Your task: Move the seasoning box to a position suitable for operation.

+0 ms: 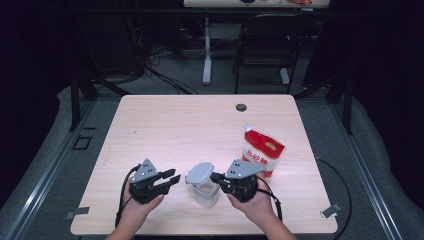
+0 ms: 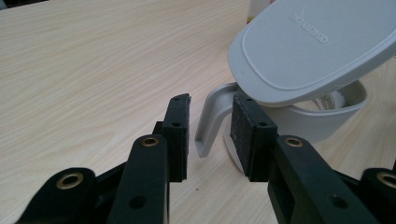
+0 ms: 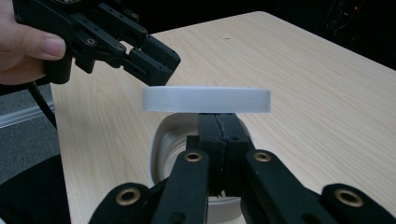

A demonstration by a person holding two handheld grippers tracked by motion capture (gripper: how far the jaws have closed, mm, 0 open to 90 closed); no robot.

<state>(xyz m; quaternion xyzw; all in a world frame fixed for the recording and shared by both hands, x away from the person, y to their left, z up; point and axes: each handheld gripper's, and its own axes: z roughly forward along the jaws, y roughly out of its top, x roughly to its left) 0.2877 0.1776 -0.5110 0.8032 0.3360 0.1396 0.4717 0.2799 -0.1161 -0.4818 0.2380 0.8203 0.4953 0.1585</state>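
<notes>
A clear container [image 1: 206, 194] with a grey collar [image 2: 322, 122] and a curved handle [image 2: 211, 122] stands near the table's front edge. Its grey lid [image 1: 200, 173] [image 2: 308, 46] is raised and tilted above the mouth. My right gripper [image 1: 215, 177] [image 3: 218, 116] comes in from the right with its jaws shut together at the lid's [image 3: 205, 99] near edge, holding it up. My left gripper [image 1: 174, 176] [image 2: 211, 100] sits just left of the container, open. The handle lies in the gap just past its pads [image 2: 246, 135], and nothing presses on it. That left gripper [image 3: 161, 63] hovers beyond the lid in the right gripper view.
A red and white pouch [image 1: 262, 150] lies right of the container, close behind my right gripper. The wooden table [image 1: 200, 120] has a cable hole [image 1: 241, 107] near its far edge. A black chair [image 1: 267, 45] and a desk leg stand beyond the table.
</notes>
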